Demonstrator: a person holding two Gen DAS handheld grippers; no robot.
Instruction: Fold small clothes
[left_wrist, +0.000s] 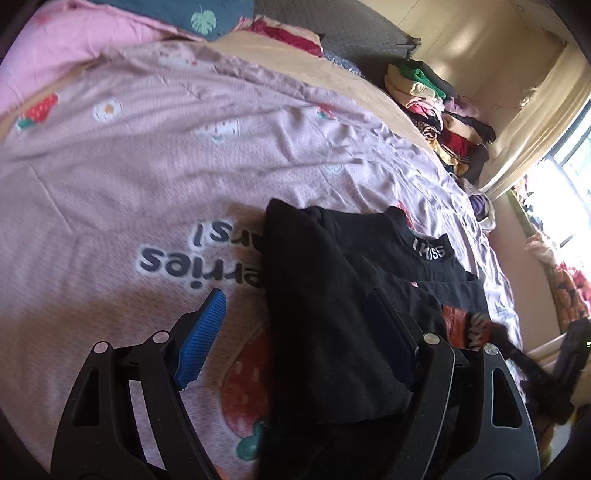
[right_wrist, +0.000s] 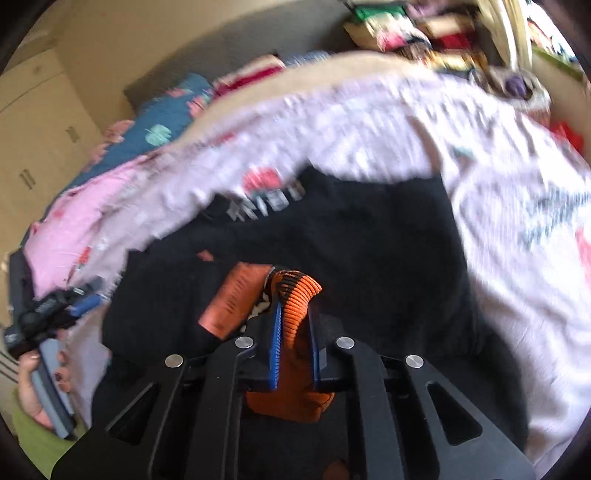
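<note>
A black top (left_wrist: 332, 280) with white lettering on its collar (left_wrist: 430, 253) lies partly folded on the pink strawberry-print bedspread (left_wrist: 147, 166). My left gripper (left_wrist: 297, 299) is open. Its blue left pad (left_wrist: 201, 339) hangs clear over the bedspread, while the right finger sits over the black cloth, a fold of which lies between the jaws. In the right wrist view, my right gripper (right_wrist: 293, 332) is shut on the orange ribbed cuff (right_wrist: 299, 295) of the black top (right_wrist: 351, 236). At that view's left edge, a hand (right_wrist: 35, 391) holds the left gripper.
Stacks of folded clothes (left_wrist: 436, 107) stand at the bed's far right corner. Pillows, one teal with leaves (left_wrist: 199, 18), lie at the headboard. A bright window (left_wrist: 569, 192) is to the right, and a wardrobe (right_wrist: 33, 122) stands beside the bed.
</note>
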